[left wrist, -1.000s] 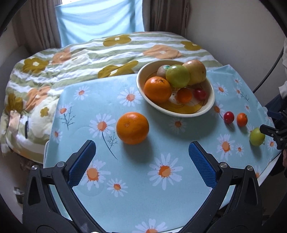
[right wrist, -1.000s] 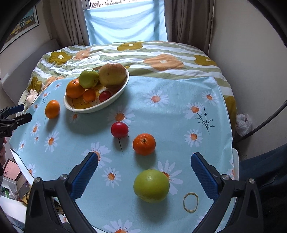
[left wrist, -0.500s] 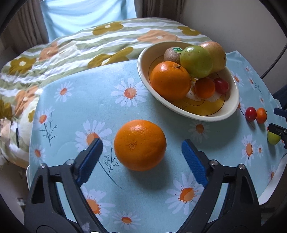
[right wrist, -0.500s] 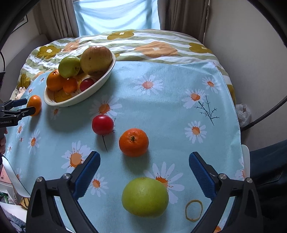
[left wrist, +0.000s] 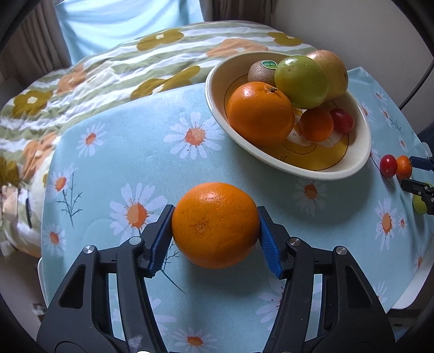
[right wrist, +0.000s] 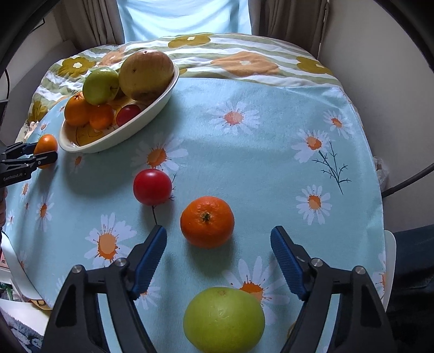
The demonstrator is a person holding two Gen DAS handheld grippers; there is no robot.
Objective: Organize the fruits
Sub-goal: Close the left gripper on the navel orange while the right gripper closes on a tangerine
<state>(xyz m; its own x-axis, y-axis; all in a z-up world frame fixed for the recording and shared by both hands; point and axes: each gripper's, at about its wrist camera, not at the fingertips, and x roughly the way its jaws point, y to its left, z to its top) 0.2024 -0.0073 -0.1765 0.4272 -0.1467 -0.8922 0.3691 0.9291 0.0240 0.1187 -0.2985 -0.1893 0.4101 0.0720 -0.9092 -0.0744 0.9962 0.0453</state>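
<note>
Two grippers were over a table covered with a light blue daisy tablecloth. The left gripper had just been closing, and its blue pads now pressed on both sides of a large orange, which sat on the cloth in front of the bowl. The right gripper had also been closing, but its pads touched nothing yet. They stood half open, and the green citrus fruit lay on the cloth below them, nearer to the camera than the fingertips. A small mandarin lay just ahead of this gripper, between the lines of its two fingers, and a red tomato lay a little further away, to the left.

The cream oval bowl stood at the far side of the cloth. It held another orange, a green apple, a yellow-red apple, a kiwi with a sticker, a small mandarin and a small red fruit — all close together. Behind the table there was a bed cover with stripes and big flowers, and a curtain by the window.

In the left wrist view, the tips of the right gripper showed at the right edge, near the tomato and mandarin.
</note>
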